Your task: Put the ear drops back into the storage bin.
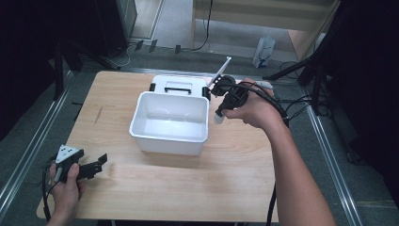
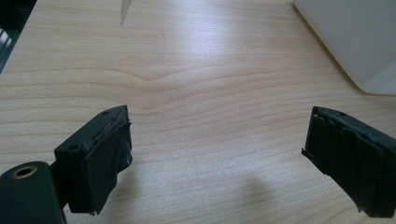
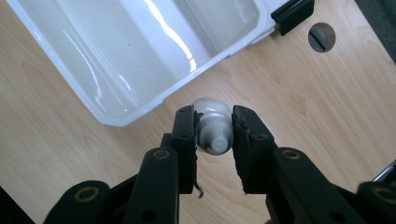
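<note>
Jaws around probable tube (image 3: 214, 132), raised.

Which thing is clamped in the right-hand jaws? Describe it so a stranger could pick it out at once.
Start at the open white bin in the middle of the wooden table. Off its right wall, the right gripper is raised over the wood, shut on a small white tube with a ribbed screw cap. It is the one loose item off the table, far smaller than the bin.
</note>
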The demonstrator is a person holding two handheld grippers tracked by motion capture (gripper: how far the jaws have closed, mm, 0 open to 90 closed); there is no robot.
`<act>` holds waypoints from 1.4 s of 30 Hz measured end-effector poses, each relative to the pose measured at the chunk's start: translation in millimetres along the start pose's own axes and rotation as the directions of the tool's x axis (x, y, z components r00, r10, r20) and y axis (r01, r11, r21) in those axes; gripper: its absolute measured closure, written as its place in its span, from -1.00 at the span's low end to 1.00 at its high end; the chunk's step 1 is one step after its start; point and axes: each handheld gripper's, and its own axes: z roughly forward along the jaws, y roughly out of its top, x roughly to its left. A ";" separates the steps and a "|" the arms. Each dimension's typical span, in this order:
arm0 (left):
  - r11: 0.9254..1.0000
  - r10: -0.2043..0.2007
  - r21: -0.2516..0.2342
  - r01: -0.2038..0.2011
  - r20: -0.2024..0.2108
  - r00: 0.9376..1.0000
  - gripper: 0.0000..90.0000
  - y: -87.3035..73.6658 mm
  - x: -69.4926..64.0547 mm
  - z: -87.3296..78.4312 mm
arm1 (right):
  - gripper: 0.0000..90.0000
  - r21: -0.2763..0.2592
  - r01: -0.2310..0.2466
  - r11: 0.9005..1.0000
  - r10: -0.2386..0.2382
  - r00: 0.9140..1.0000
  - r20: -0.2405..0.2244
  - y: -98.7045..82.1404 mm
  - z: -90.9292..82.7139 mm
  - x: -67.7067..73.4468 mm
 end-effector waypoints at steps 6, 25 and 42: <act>1.000 0.000 0.001 0.000 0.001 1.000 -0.82 0.1 0.1 0.2 | 0.60 -0.024 0.022 0.999 -0.022 1.000 0.005 10.8 -6.4 7.4; 1.000 0.001 0.003 -0.001 0.003 1.000 -0.81 0.1 0.0 0.0 | 0.60 -0.052 0.106 0.993 -0.107 0.994 -0.009 39.5 14.3 32.5; 1.000 -0.001 0.001 0.001 0.001 1.000 -0.81 0.1 0.0 0.2 | 0.60 -0.012 0.198 0.980 -0.198 0.980 -0.005 38.8 54.9 35.0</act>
